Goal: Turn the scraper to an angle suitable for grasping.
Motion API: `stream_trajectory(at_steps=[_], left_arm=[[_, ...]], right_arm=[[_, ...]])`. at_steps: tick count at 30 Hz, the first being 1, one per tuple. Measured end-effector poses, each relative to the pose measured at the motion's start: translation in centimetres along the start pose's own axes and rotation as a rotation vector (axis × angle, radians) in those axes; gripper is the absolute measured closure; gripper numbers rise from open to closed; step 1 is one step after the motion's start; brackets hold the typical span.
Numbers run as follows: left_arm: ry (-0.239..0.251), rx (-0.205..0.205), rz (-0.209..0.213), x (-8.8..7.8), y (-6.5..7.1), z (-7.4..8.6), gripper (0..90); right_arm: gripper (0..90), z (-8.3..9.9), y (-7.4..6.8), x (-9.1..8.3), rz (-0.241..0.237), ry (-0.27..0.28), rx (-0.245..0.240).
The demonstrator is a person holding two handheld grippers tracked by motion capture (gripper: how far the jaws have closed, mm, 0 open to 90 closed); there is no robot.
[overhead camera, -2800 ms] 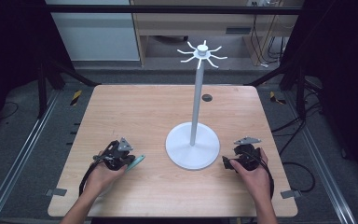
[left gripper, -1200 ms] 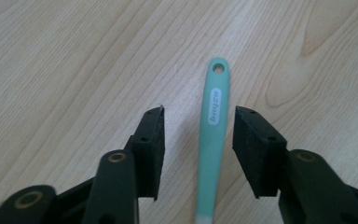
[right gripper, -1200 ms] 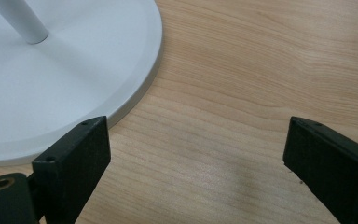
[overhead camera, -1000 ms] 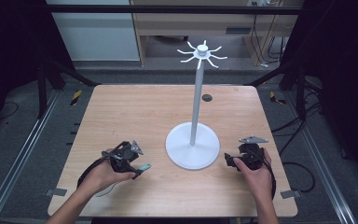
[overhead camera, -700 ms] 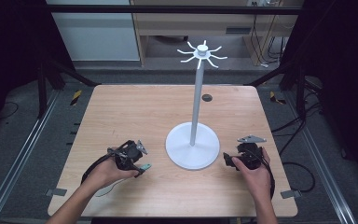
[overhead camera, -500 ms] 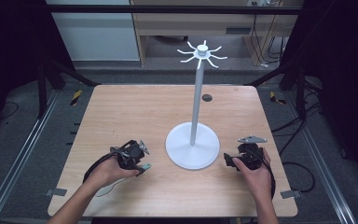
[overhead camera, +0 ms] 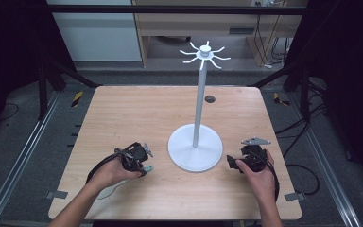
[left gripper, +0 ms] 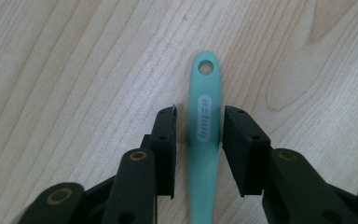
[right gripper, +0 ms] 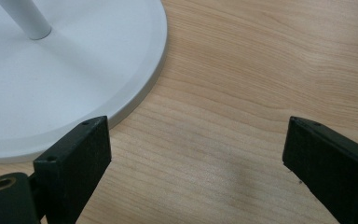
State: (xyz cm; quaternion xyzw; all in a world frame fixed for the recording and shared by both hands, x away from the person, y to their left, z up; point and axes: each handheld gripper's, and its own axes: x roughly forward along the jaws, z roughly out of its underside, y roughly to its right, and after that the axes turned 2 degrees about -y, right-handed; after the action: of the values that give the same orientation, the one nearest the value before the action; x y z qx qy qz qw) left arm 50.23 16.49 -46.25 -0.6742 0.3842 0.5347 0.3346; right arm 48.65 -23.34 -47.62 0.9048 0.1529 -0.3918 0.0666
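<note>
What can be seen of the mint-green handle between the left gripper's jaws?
The mint-green handle looks like smooth plastic or silicone, with a rounded end pierced by a small hanging hole and a pale oval label. It lies flat on the wooden table. The left gripper straddles it; its jaws have just been closing, with thin gaps left either side.

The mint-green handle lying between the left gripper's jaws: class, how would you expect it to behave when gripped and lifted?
The mint-green handle looks like smooth moulded plastic, so it is probably stiff and light, perhaps a little slippery. It lies flat on the wooden table, so rolling seems unlikely. The left gripper has been closing its jaws around it, gaps remaining; gripped near one end, the hidden remainder may droop.
</note>
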Motion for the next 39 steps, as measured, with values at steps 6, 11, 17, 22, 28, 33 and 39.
stream_trajectory(at_steps=[6,11,17,22,28,33,39], left_arm=[[-0.009,0.006,0.002,0.1,0.1,-0.2,69.5],[-0.013,0.007,0.005,0.2,0.1,-0.3,72.0],[-0.025,-0.001,0.012,0.2,0.0,-0.5,73.5],[-0.028,-0.002,0.009,0.2,0.1,-0.5,73.9],[0.023,-0.001,-0.021,-0.7,0.6,-0.1,74.0],[0.119,-0.021,-0.048,-2.4,1.0,0.9,74.0],[0.207,-0.046,-0.083,-4.6,1.5,2.2,74.0]], right_arm=[[8.3,0.0,0.1,0.0,0.0,0.0,0.001],[9.1,0.0,0.0,0.0,-0.001,0.0,0.0],[9.0,0.0,0.1,0.0,-0.005,-0.002,0.001],[8.9,0.0,0.1,0.0,0.0,0.0,0.0],[8.9,0.0,0.2,-0.1,-0.007,0.003,0.002],[8.9,0.0,0.0,0.0,-0.004,0.003,0.0],[8.8,0.0,0.1,-0.1,-0.008,0.006,0.004]])
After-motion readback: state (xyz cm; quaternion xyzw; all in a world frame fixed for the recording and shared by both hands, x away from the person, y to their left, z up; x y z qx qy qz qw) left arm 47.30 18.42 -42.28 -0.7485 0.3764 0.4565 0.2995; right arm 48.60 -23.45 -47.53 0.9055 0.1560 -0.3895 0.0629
